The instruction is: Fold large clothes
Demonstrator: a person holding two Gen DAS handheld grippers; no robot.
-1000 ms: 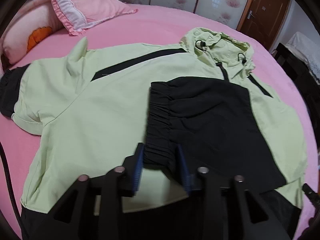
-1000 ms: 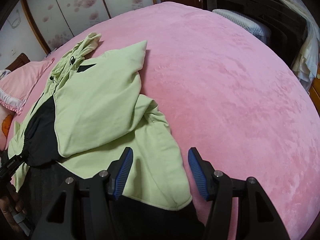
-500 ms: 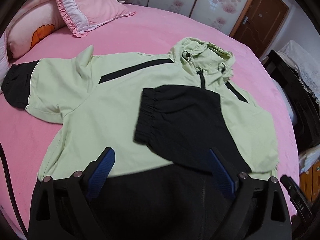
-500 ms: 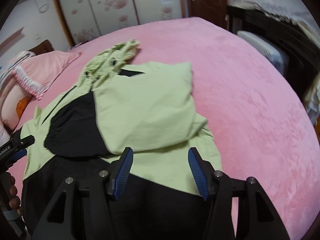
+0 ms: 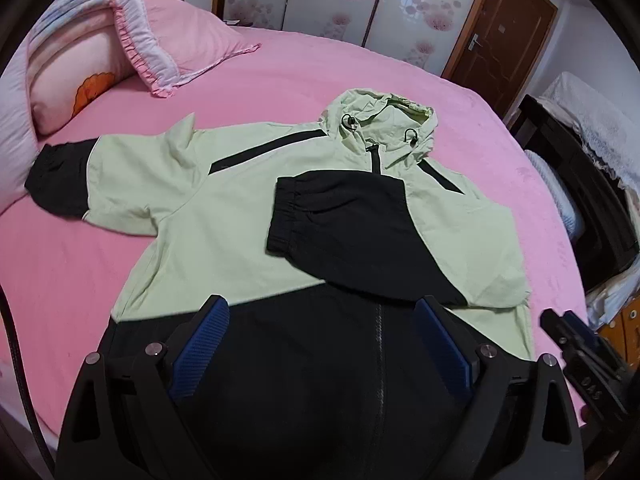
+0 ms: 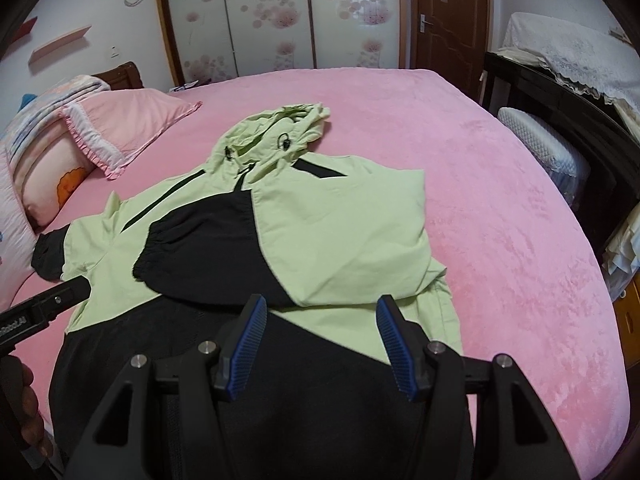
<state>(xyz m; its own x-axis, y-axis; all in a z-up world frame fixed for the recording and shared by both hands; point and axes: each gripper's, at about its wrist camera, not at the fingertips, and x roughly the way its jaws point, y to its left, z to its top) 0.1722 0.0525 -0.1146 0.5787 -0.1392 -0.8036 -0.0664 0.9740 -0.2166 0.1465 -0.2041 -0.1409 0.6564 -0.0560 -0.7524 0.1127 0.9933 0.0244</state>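
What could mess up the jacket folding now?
1. The folded sleeve lies loose across the jacket; tugging the body might slide it off.
2. The other sleeve is spread out near the pillow and may drag crooked.
3. The puffy hood might spoil a flat fold. The left gripper and right gripper are open, holding nothing.

The jacket is pale lime green with a black lower body, black cuffs, thin black diagonal stripes at the chest and a black zip. The bed has a plain bright pink cover. One pillow is pink with a white ruffled border; the other pillow is peach with an orange print. The wardrobe doors are white with pink blossoms. The tongs are black with blue ribbed pads.
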